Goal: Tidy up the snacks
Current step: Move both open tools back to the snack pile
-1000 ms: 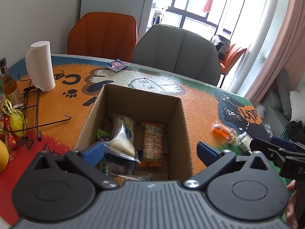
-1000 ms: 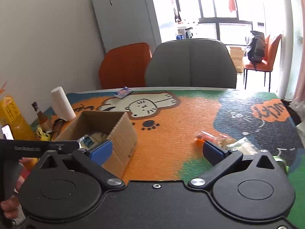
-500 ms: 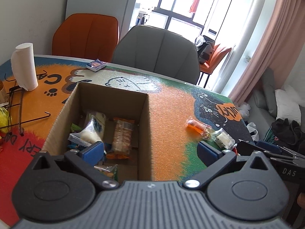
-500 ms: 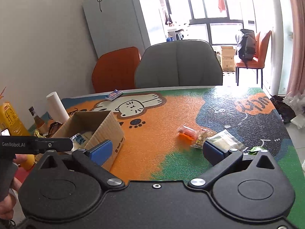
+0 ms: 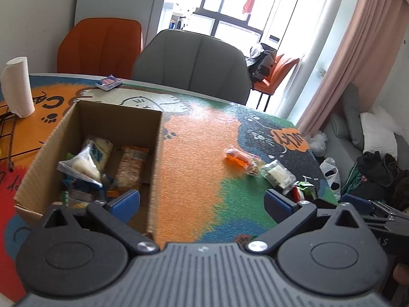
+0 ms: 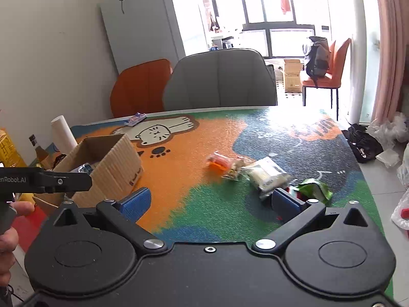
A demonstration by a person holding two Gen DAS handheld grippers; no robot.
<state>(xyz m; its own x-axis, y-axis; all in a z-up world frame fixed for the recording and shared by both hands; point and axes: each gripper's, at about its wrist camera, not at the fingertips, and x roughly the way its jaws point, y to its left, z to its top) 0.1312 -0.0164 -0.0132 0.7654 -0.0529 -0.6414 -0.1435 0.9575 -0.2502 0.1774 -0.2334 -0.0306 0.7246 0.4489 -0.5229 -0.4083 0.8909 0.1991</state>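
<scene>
An open cardboard box (image 5: 156, 153) holds several wrapped snacks; in the right wrist view the box (image 6: 120, 163) sits at the left. Loose on the mat lie an orange snack packet (image 5: 236, 157) (image 6: 217, 162), a clear pack of pale biscuits (image 5: 278, 176) (image 6: 265, 175) and a green wrapper (image 6: 314, 188) (image 5: 305, 186). My left gripper (image 5: 202, 202) is open and empty, just right of the box. My right gripper (image 6: 211, 202) is open and empty too, short of the loose snacks.
The table carries a colourful cat-print mat (image 5: 194, 153). A paper towel roll (image 5: 18, 87), a small blue packet (image 5: 108, 82) and a wire rack (image 5: 10, 138) sit at the far left. Grey (image 5: 194, 61) and orange (image 5: 99, 46) chairs stand behind; bags lie on the floor to the right.
Both grippers have swung to the right, away from the box and toward the loose snacks, which now show nearer the middle. Both stay open and empty.
</scene>
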